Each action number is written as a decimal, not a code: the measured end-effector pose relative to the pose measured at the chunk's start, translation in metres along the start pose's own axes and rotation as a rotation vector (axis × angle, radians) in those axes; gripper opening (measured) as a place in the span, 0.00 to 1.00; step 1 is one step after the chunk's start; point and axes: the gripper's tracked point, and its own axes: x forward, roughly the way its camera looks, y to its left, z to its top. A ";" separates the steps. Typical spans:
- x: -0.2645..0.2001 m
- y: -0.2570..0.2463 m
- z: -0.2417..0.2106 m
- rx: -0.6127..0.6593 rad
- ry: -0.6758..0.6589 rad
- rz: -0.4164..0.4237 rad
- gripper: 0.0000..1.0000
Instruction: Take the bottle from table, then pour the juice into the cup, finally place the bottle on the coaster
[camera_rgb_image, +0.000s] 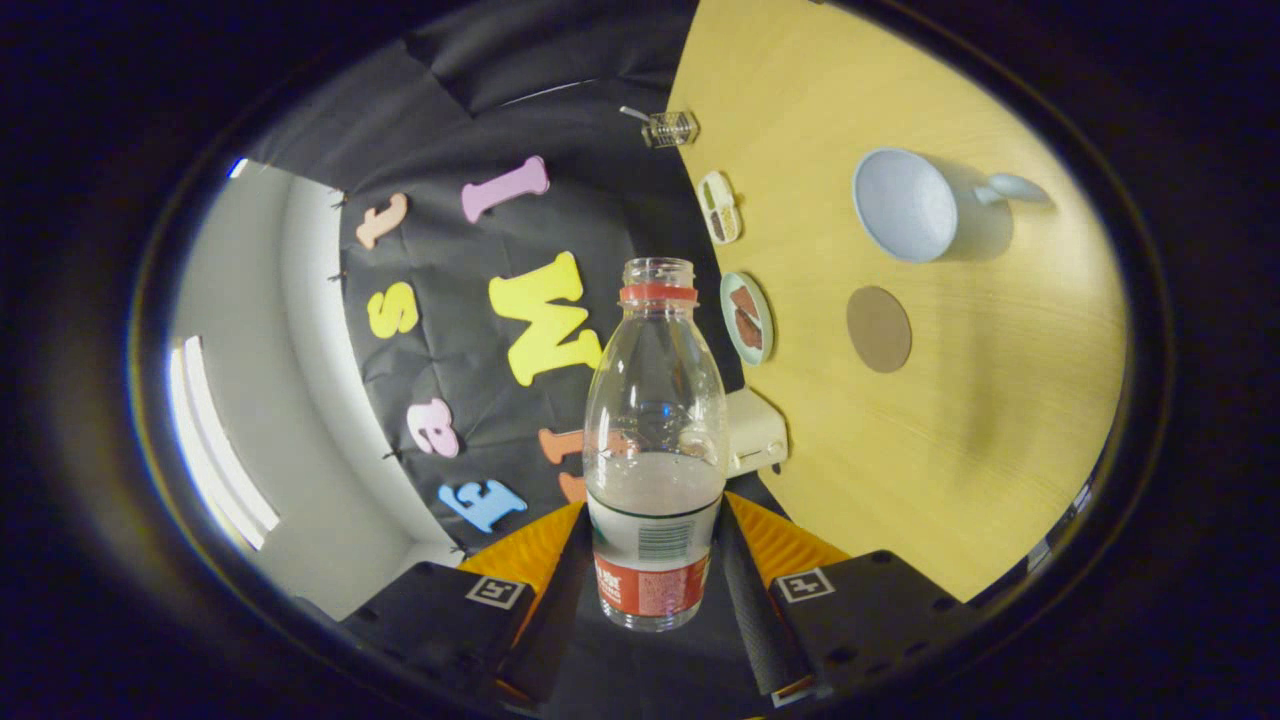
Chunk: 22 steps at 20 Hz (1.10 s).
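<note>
My gripper (652, 580) is shut on a clear plastic bottle (655, 400), both fingers pressing on its labelled lower part. The bottle has no cap, a red ring under its open mouth, and pale liquid in its lower part. It is lifted off the yellow wooden table (960, 470), and the view is rolled, so the tabletop stands to the right of the bottle. A light blue cup (905, 205) with a handle stands on the table beyond and to the right of the bottle's mouth. A round brown coaster (878, 328) lies bare between the cup and my fingers.
Along the table's edge by the black cloth wall are a small plate with brown pieces (747, 318), a small divided dish (719, 207), a little glass jar (668, 128) and a white box (755, 432) close to the bottle.
</note>
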 end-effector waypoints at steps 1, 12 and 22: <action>-0.001 0.000 -0.005 -0.065 0.004 -0.008 0.76; -0.023 0.026 -0.003 -1.128 0.022 -0.091 0.76; -0.010 0.074 0.029 -1.631 -0.161 -0.056 0.77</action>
